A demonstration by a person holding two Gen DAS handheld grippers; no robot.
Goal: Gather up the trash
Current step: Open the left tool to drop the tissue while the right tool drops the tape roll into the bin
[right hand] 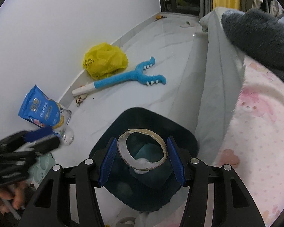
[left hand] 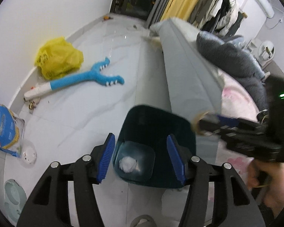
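The right claw point(right hand: 142, 162) grips a spent cardboard tape ring point(right hand: 142, 149) across its width, both blue pads pressing its outer wall, and it hangs directly above the mouth of the dark teal trash bin point(right hand: 179, 138). The bin stands on the pale tiled floor point(right hand: 151, 104), close against the side of the bed point(right hand: 255, 132), with a crumpled white wad point(left hand: 127, 164) already at its bottom. The left claw point(left hand: 141, 160) stands half wide with nothing between its pads, also looking down into the bin.

To do the drop well, I judge the ring should be kept centred over the opening, clear of the rim, then let go by spreading the pads in one clean motion; a tilted ring could catch the rim and roll off along the floor. The left claw should stay out of the fall line.

Farther along the floor by the wall lie a blue snack pouch point(right hand: 41, 107), a clear plastic cup point(right hand: 68, 135), a yellow plastic bag point(right hand: 104, 60) and a blue plush toy point(right hand: 130, 77).
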